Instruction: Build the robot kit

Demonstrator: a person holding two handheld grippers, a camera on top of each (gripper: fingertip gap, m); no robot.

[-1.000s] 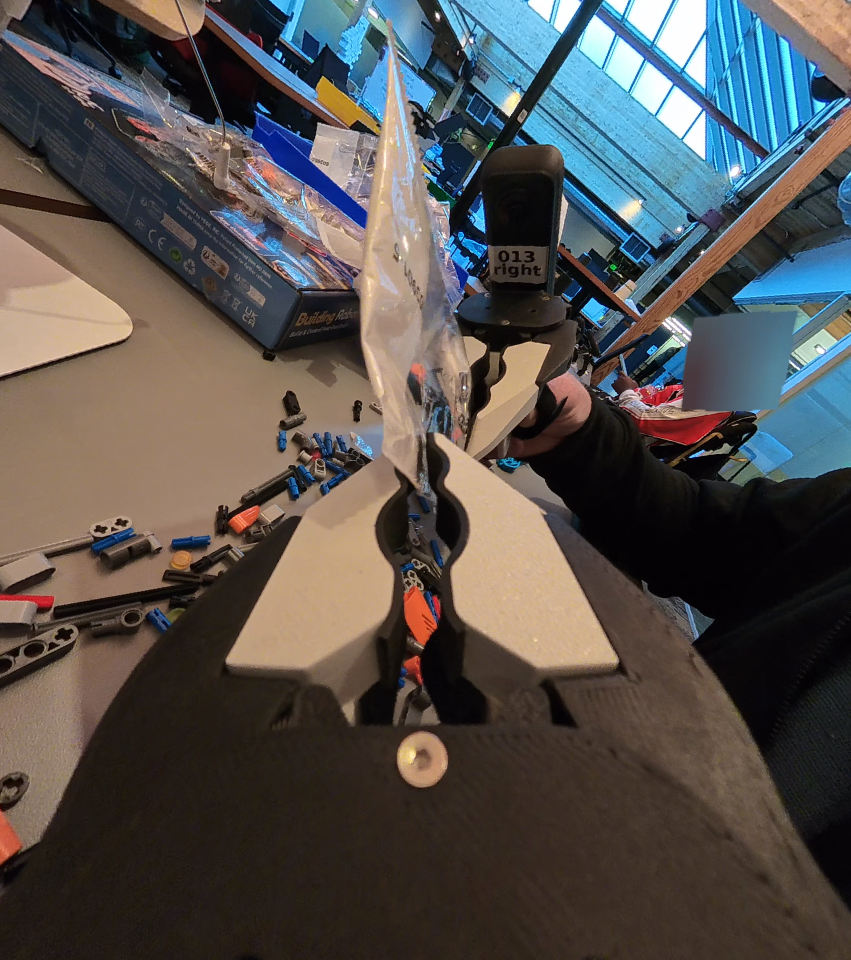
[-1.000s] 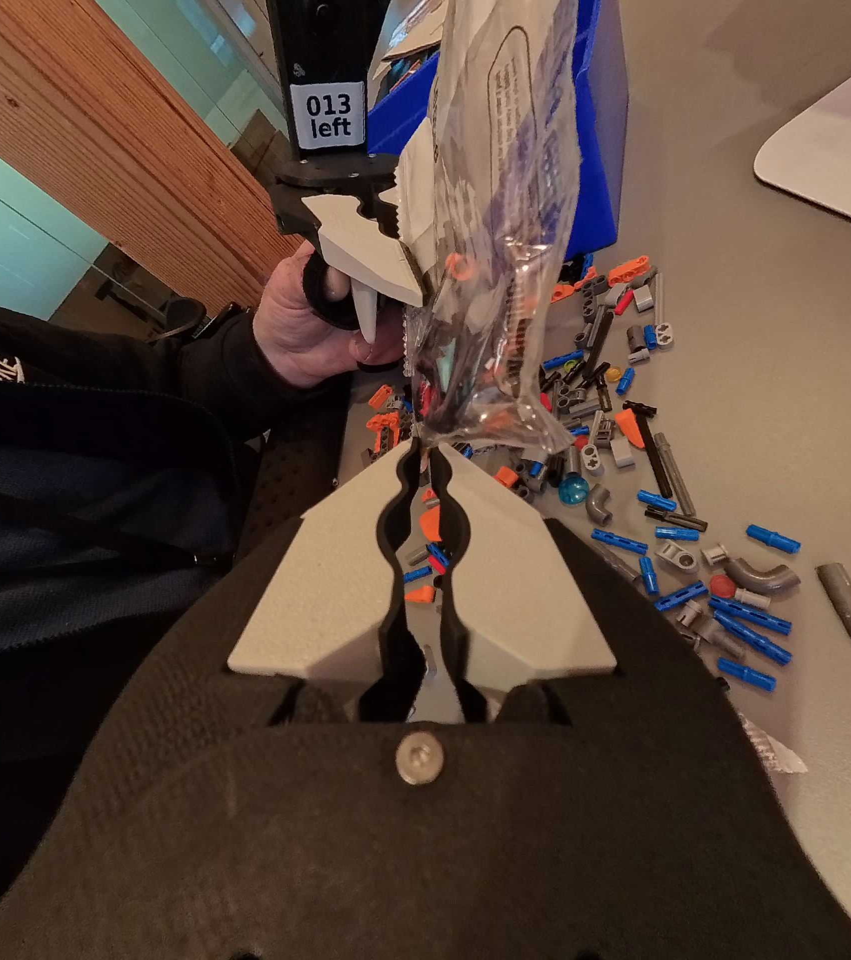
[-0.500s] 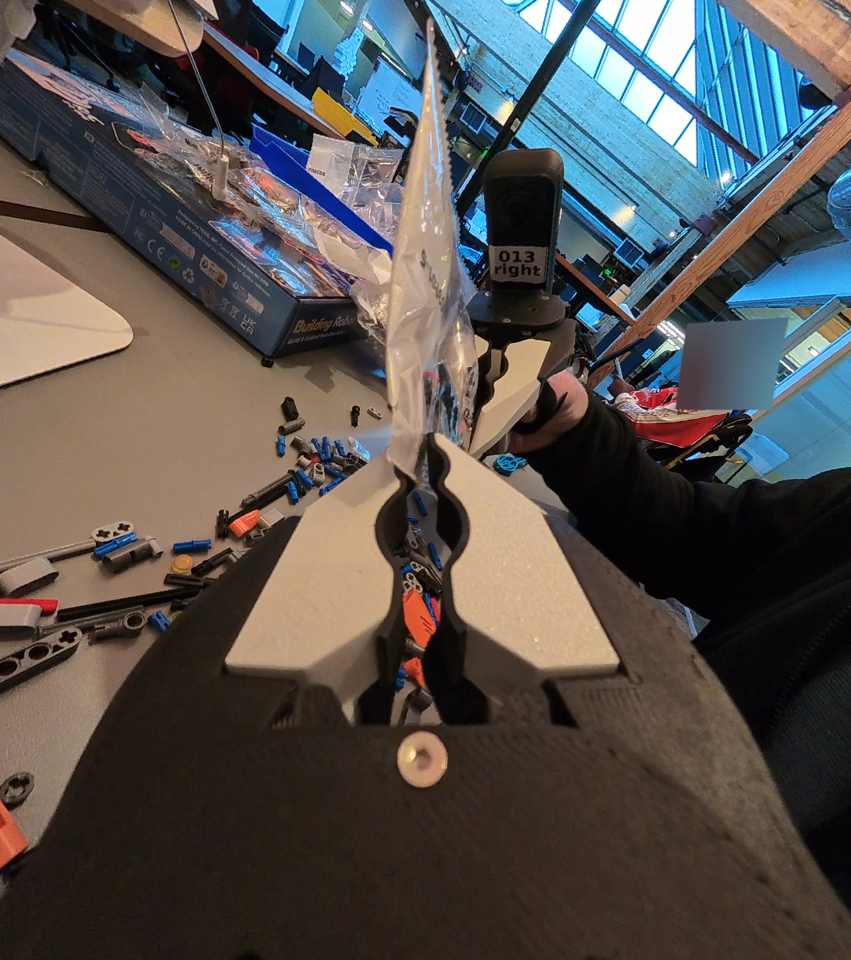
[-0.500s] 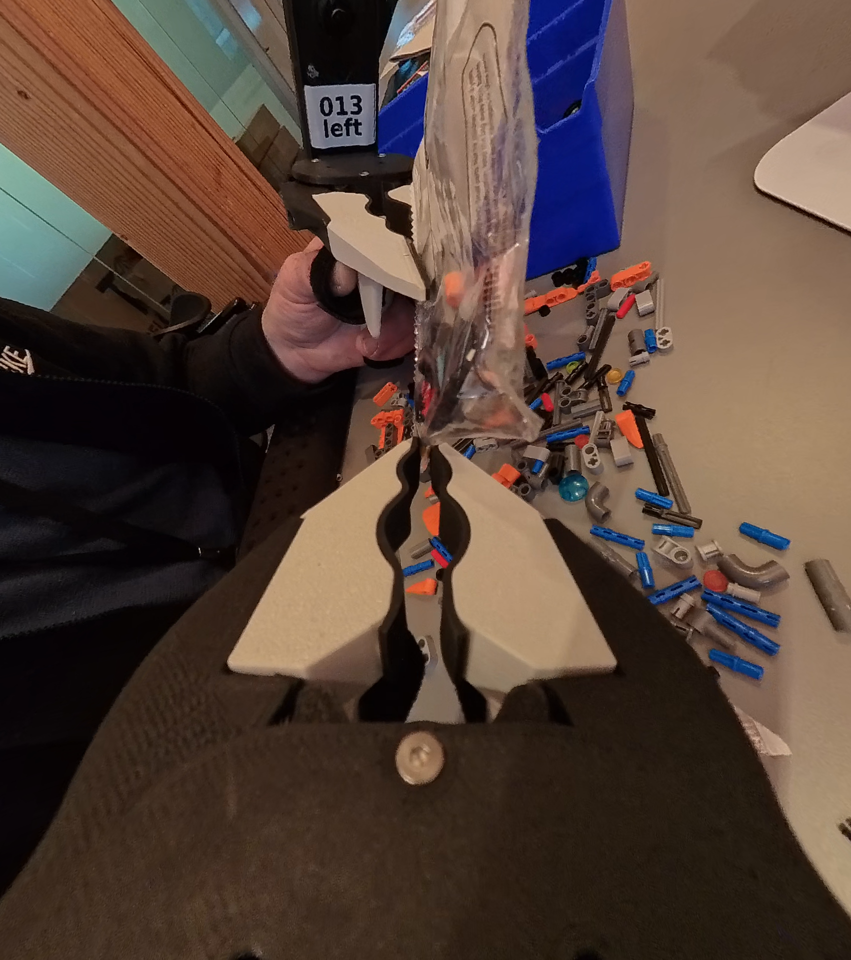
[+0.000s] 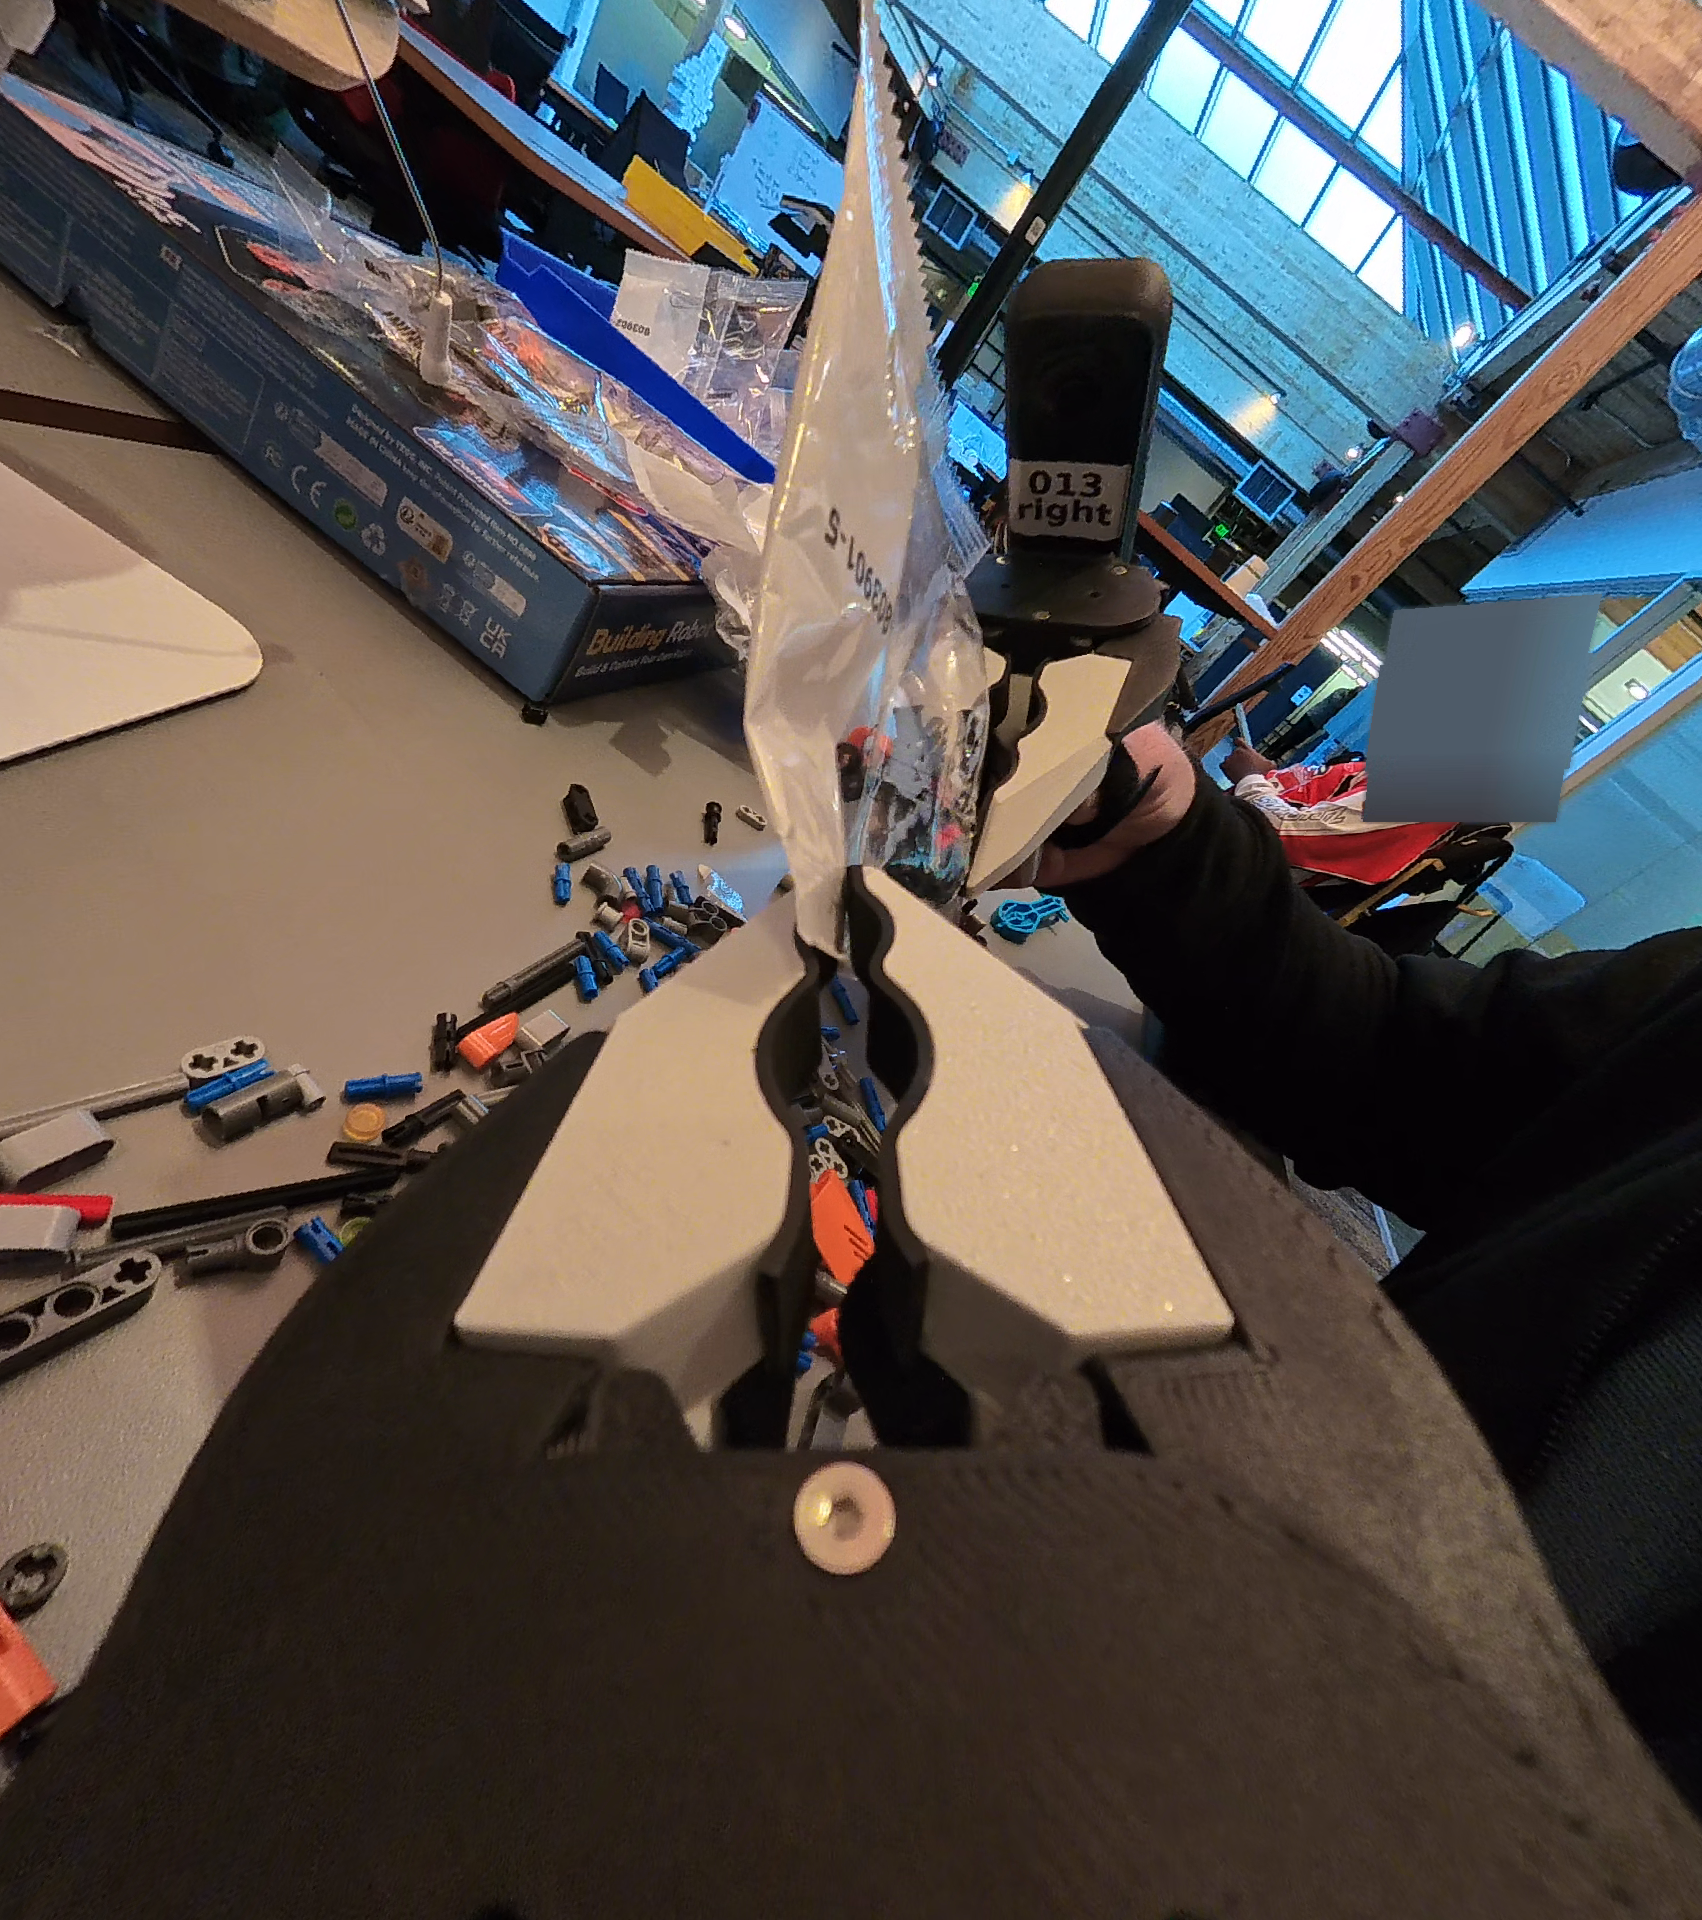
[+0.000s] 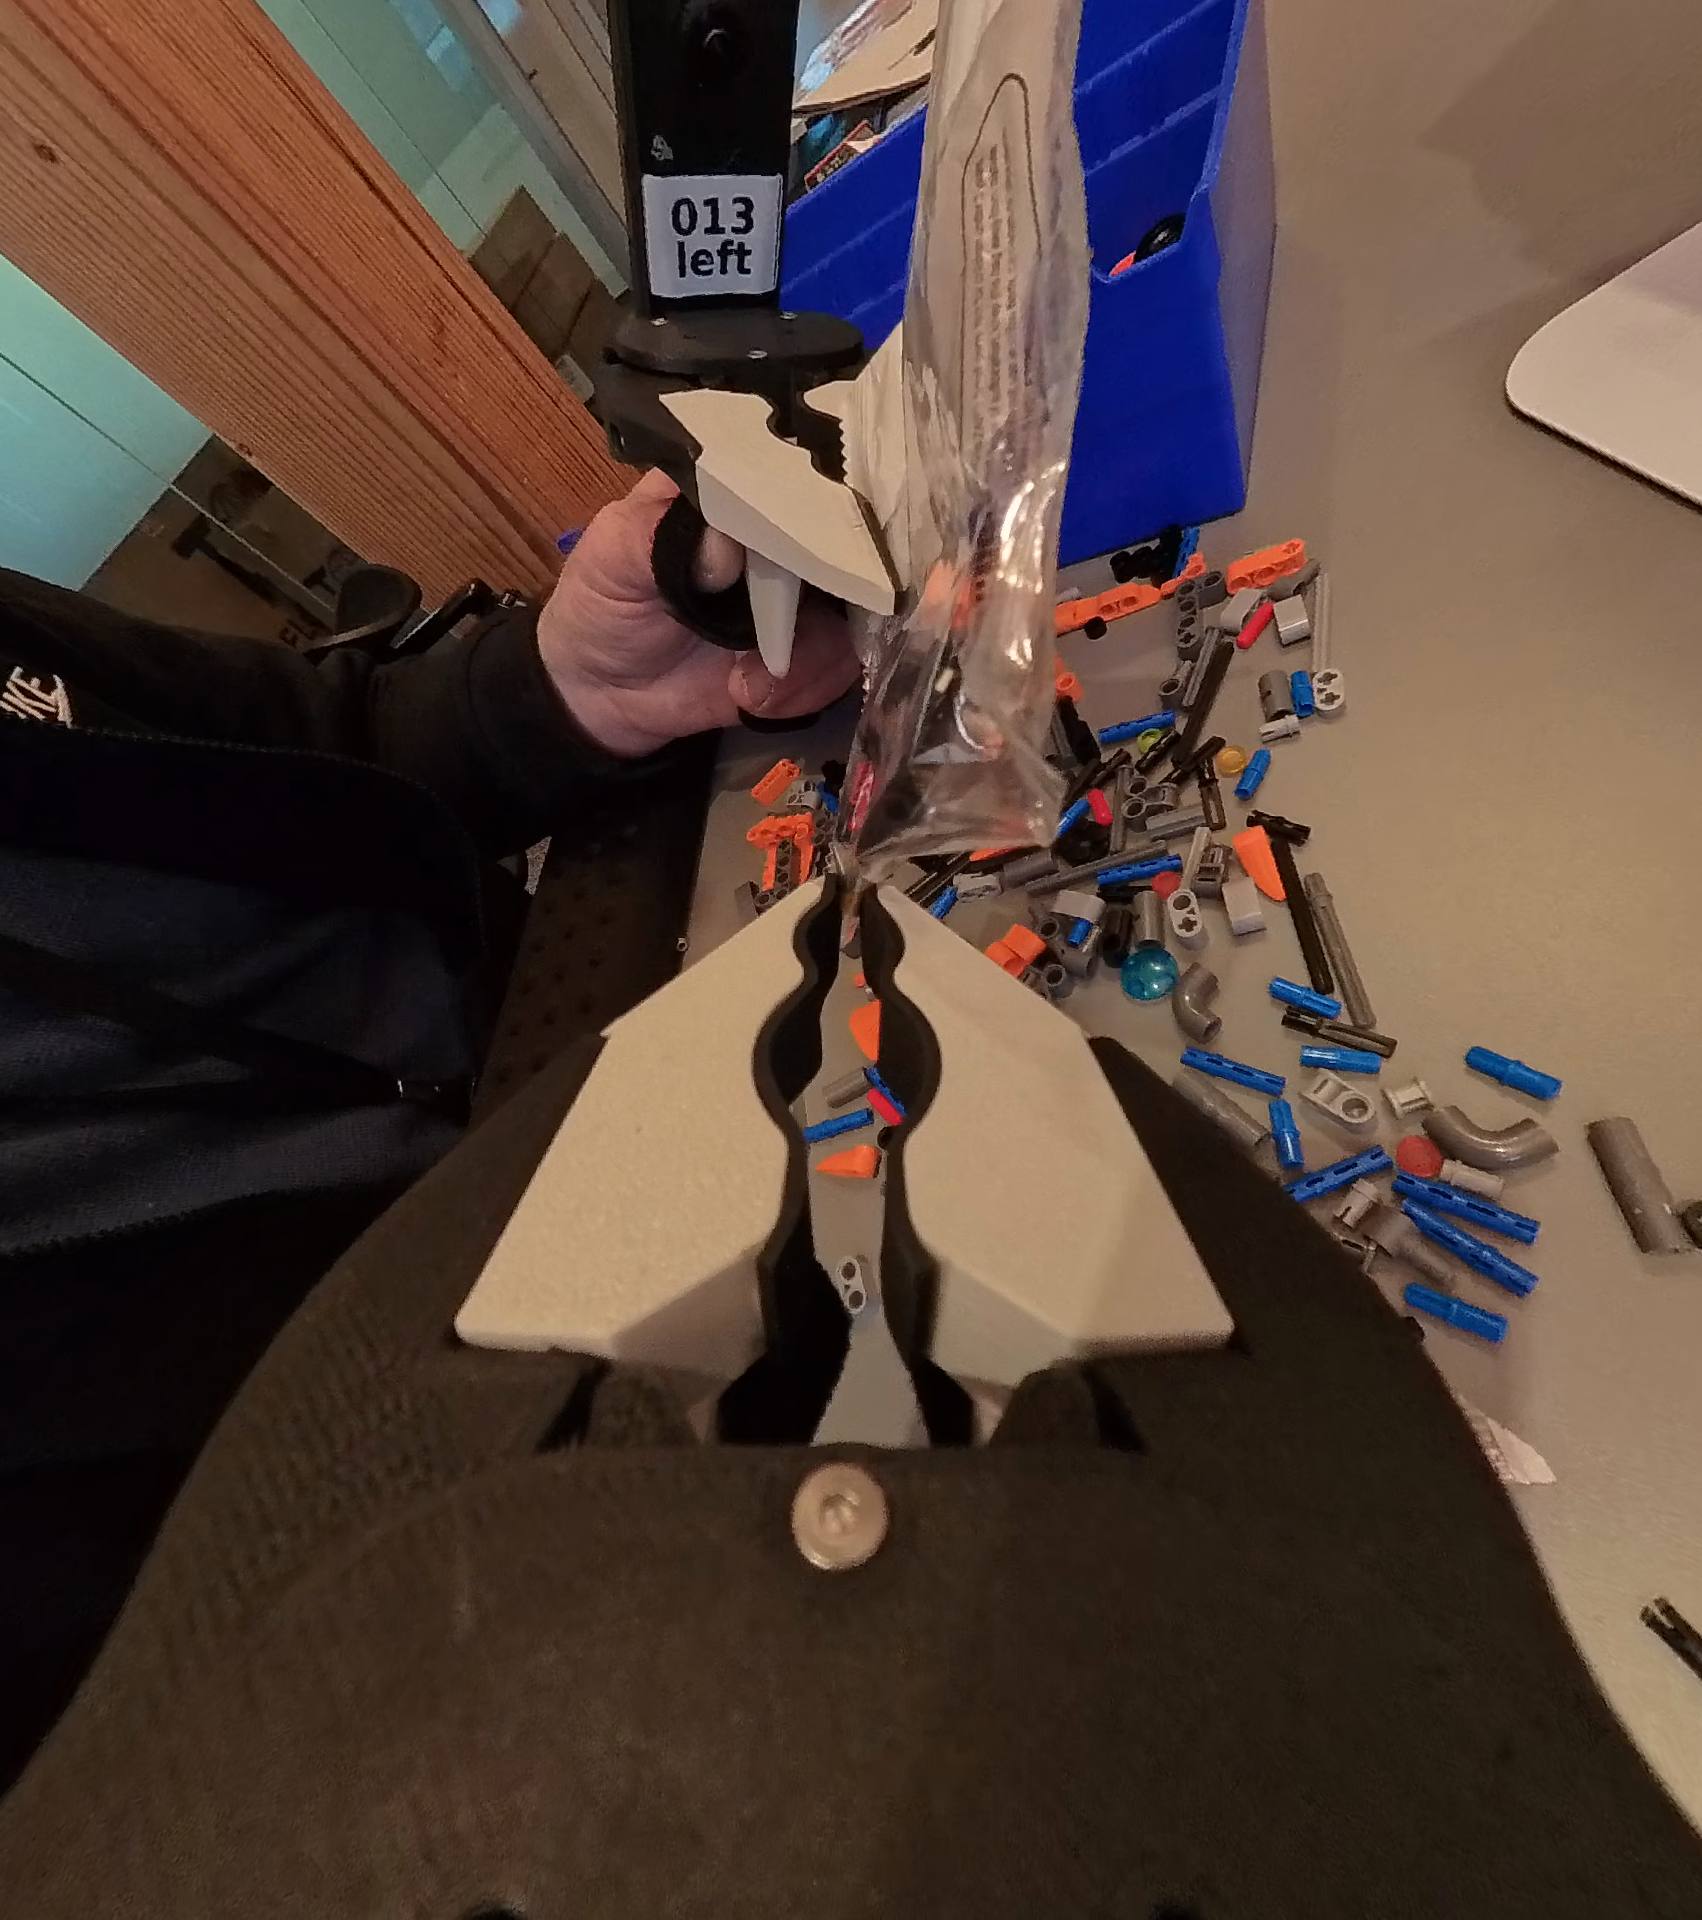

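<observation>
Clear plastic bag (image 5: 862, 582) pinched between left claw (image 5: 839, 902) and right claw (image 6: 855, 885).

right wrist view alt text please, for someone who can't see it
The right gripper, jaws shut, pinches a bottom corner of a clear plastic bag of small parts held upright over a grey table. The left gripper grips the bag's other side; loose building pieces lie scattered below.
</observation>
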